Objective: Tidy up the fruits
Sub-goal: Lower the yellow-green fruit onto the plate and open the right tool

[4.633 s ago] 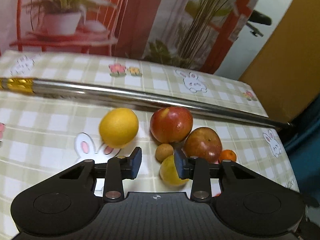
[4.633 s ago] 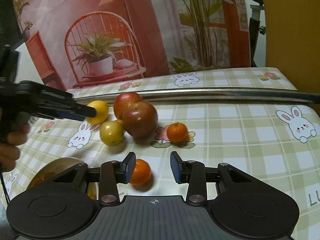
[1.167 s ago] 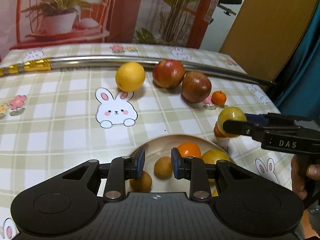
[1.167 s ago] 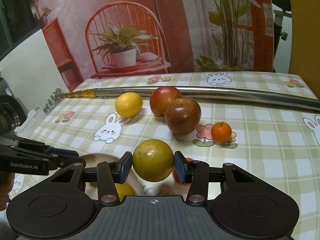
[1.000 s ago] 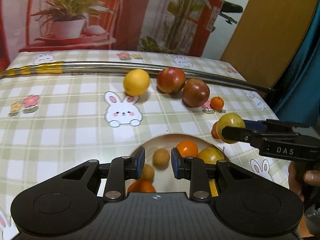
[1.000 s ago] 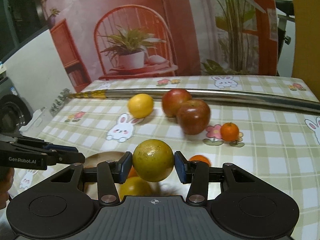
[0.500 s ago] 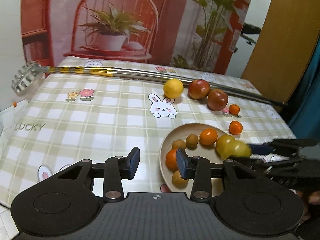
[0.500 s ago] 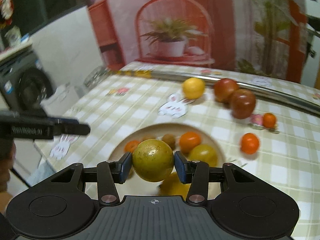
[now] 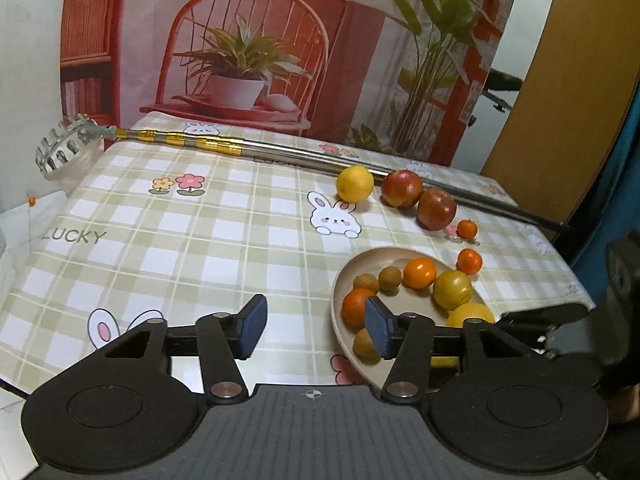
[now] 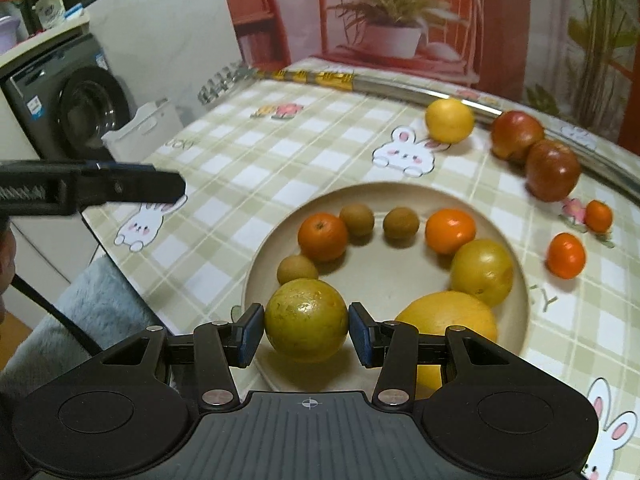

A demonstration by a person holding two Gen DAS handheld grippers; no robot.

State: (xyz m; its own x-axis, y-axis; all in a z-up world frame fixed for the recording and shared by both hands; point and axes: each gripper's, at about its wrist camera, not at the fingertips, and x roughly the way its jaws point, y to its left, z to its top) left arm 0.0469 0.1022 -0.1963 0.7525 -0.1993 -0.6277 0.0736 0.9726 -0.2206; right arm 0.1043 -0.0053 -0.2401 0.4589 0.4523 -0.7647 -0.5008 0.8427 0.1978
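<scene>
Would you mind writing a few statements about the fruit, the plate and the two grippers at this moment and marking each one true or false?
1. The right gripper is shut on a yellow-green citrus fruit over the near edge of the beige plate. True.
2. The left gripper holds a small brown fruit. False: its jaws are open and empty.
3. Both red apples lie on the plate. False: they sit on the tablecloth beyond it, by the metal pole.
4. Two small oranges lie on the cloth outside the plate. True.
5. The yellow lemon beside the apples is in the plate. False: it rests on the cloth.
</scene>
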